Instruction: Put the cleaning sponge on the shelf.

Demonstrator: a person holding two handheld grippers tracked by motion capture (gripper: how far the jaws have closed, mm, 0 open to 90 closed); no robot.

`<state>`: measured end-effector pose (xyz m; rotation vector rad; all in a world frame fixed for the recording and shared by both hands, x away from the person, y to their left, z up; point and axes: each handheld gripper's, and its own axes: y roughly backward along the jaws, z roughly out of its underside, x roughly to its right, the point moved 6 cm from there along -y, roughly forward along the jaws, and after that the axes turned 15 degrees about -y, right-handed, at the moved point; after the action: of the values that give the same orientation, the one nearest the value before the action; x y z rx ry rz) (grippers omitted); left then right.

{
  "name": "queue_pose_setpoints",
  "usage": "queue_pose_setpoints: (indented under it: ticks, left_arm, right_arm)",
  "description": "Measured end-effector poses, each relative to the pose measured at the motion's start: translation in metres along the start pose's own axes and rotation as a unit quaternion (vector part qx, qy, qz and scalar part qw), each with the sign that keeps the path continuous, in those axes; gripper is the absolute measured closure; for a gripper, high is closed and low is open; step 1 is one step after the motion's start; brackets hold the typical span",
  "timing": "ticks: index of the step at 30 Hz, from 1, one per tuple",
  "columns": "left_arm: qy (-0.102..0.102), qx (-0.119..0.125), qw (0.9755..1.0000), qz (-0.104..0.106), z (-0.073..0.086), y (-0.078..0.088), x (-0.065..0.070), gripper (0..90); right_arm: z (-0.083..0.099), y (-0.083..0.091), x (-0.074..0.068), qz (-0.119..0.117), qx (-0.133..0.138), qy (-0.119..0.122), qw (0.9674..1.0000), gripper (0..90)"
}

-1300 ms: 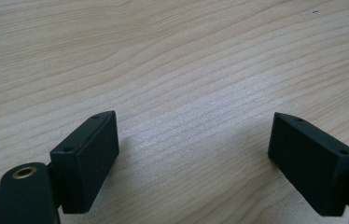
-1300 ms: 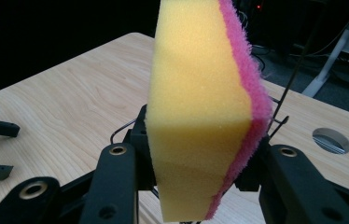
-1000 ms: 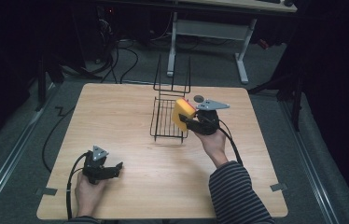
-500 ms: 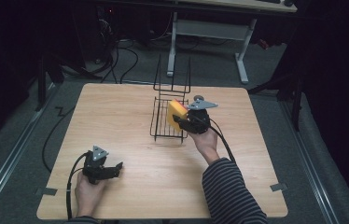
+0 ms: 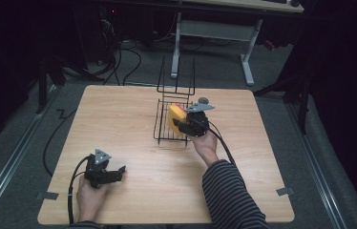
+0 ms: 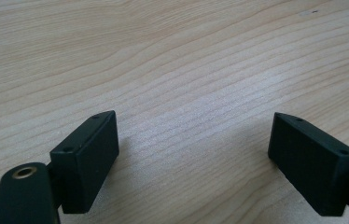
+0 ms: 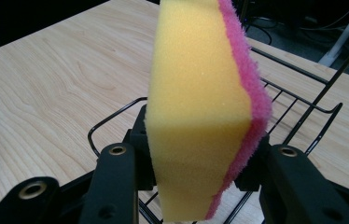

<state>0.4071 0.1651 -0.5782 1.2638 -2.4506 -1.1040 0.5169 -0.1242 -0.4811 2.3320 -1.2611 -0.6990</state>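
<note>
A yellow sponge (image 7: 200, 102) with a pink scouring side stands on edge between my right gripper's (image 7: 200, 168) jaws, which are shut on it. In the high view the right gripper (image 5: 180, 125) holds the sponge (image 5: 175, 117) over the right part of a black wire rack (image 5: 163, 125) at the table's middle back. The rack's wires (image 7: 298, 100) lie just under and behind the sponge. My left gripper (image 5: 117, 171) rests near the table's front left, its jaws wide apart over bare wood (image 6: 191, 121) with nothing between them.
The wooden table (image 5: 119, 119) carries the rack, whose tall wire back (image 5: 176, 78) rises at its far end. Cables trail from both grippers. A grey desk frame (image 5: 215, 33) stands on the floor beyond the table.
My right gripper has carried the sponge leftward and down, from beside the rack's right edge to over the rack. The left gripper has not moved.
</note>
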Motion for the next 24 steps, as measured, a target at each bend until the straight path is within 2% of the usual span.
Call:
queue_pose_setpoints:
  ticks: [24]
  left_arm:
    - [-0.001,0.0,1.0,0.0,0.0,0.0,0.0,16.8]
  right_arm:
    - [0.004,-0.022,-0.001,0.011,-0.011,-0.002,0.9999,60.4]
